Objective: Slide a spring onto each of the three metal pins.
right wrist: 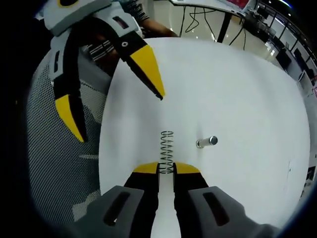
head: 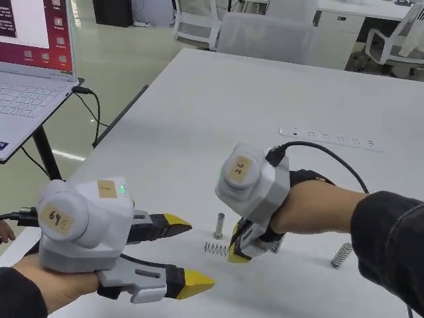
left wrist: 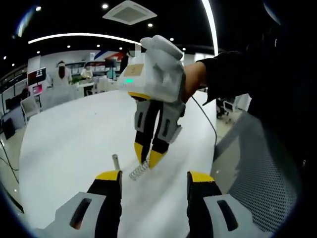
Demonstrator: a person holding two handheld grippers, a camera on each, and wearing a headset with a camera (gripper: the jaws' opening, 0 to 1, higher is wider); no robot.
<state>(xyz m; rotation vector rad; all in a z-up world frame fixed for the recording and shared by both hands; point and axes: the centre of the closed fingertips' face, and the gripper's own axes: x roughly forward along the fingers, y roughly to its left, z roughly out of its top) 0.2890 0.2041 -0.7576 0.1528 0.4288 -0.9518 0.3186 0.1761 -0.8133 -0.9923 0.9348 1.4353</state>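
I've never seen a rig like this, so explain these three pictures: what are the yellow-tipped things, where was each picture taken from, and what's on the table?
A person holds a two-jaw gripper in each hand; there is no robot arm. The head view comes from a headset camera looking down at the table. The other two come from cameras on the grippers. The right gripper pinches one end of a spring beside an upright pin. The left gripper is open, empty. A second spring lies farther right; a laptop stands at left.
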